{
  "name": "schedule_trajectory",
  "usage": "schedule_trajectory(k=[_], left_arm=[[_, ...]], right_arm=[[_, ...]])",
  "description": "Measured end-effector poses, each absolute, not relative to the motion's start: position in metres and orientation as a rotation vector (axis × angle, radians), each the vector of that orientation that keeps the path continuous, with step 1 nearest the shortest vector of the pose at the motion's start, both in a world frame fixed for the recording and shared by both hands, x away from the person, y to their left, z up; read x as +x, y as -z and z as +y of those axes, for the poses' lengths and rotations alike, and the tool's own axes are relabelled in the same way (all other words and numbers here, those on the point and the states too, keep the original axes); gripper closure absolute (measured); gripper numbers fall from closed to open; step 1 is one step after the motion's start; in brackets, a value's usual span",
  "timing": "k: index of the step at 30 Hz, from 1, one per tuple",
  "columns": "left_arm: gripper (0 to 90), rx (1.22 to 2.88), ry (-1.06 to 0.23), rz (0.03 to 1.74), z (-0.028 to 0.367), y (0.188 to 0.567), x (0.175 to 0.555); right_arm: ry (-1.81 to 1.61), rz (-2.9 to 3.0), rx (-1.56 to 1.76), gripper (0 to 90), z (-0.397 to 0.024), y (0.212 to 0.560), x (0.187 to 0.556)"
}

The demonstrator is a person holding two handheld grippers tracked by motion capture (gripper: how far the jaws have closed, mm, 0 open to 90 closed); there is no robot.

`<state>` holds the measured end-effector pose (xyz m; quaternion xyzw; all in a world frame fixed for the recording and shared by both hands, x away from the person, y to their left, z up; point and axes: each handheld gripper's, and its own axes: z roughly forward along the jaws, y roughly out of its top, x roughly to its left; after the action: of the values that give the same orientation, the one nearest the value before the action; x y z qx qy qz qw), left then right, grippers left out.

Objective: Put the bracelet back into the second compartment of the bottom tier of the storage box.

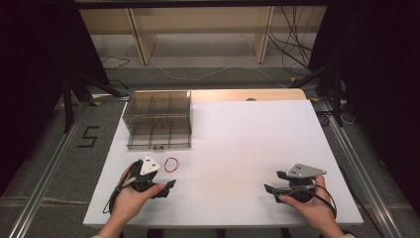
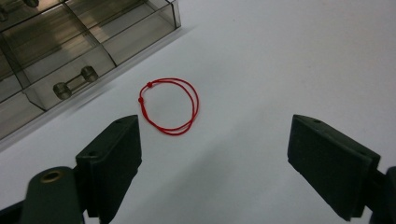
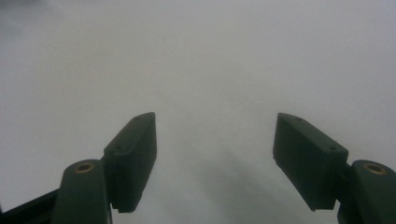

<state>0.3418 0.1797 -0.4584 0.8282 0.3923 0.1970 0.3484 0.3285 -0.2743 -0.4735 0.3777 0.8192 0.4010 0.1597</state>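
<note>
Left gripper view: the left gripper (image 2: pixel 215 154) hangs released, jaws wide with nothing between them, and the red string loop (image 2: pixel 169 105) lies flat on the white table (image 2: pixel 280 70) at its eleven o'clock. The thin cord could slip from under the pads, or skid toward the clear drawer box (image 2: pixel 70 51) at ten o'clock.

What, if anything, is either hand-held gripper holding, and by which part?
Nothing is held. The left hand-held gripper is open, with the red string loop on the table ahead of it. The right hand-held gripper is open too.
</note>
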Motion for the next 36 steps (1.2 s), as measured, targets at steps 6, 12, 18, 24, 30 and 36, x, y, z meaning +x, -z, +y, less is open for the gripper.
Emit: schedule_trajectory(k=[6, 12, 18, 24, 30, 36], left_arm=[[19.1, 2.143, -0.522, 1.053, 0.18, 0.459, 0.348], [24.8, 2.124, -0.552, 1.121, 0.183, 0.457, 0.357], [33.3, 2.113, -0.559, 1.201, 0.188, 0.459, 0.373], [41.2, 2.117, -0.556, 1.219, 0.187, 0.461, 0.387], [48.7, 2.134, -0.535, 1.248, 0.183, 0.469, 0.403], [55.2, 2.149, -0.519, 1.27, 0.178, 0.475, 0.412]], right_arm=[[-1.141, 2.332, 1.088, 31.1, -0.274, 0.473, 0.328], [-1.147, 2.332, 1.09, 31.2, -0.273, 0.473, 0.329], [-1.148, 2.334, 1.087, 31.3, -0.274, 0.473, 0.329], [-1.14, 2.334, 1.087, 31.3, -0.274, 0.473, 0.329], [-1.138, 2.336, 1.085, 31.4, -0.273, 0.473, 0.329], [-1.14, 2.336, 1.079, 31.4, -0.274, 0.473, 0.329]])
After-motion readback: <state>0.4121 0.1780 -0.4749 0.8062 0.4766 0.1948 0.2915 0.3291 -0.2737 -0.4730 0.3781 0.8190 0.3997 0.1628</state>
